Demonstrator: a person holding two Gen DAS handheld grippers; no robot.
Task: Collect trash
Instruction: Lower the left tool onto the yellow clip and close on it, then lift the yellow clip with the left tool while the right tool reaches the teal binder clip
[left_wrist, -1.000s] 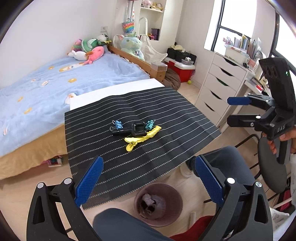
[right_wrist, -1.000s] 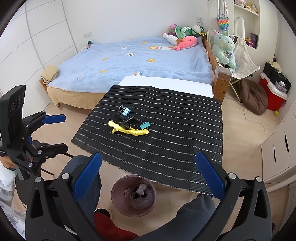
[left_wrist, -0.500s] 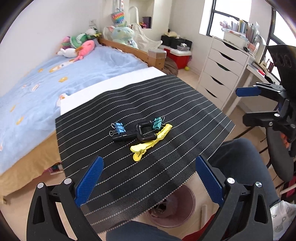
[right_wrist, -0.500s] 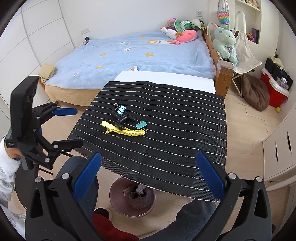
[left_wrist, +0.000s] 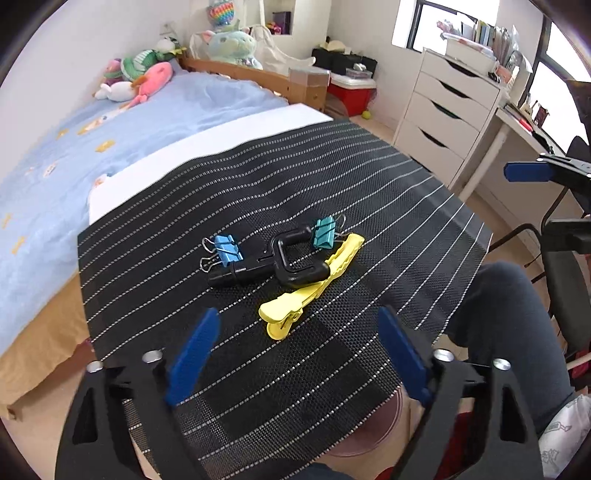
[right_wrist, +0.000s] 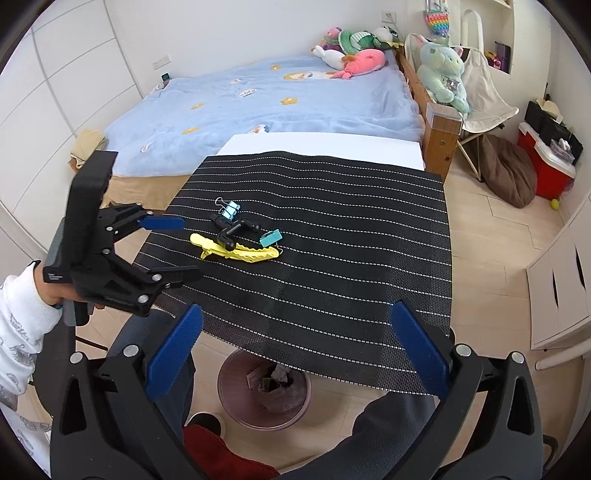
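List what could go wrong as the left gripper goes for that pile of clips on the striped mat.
1. The yellow clip lies under the black hook and against the teal binder clip; grabbing one may drag the others.
2. The left gripper, open and just narrowing with nothing between its jaws, may snag the woven mat.
3. The bin sits partly under the mat's edge; a drop could miss.

Daylight fills the room evenly and brightly. In the left wrist view the window (left_wrist: 413, 26) at upper right is blown out to white. Shadows on the striped mat (left_wrist: 332, 192) are soft and faint. Both fisheye views bend straight lines strongly near their dark, vignetted rims; the centres are sharp.
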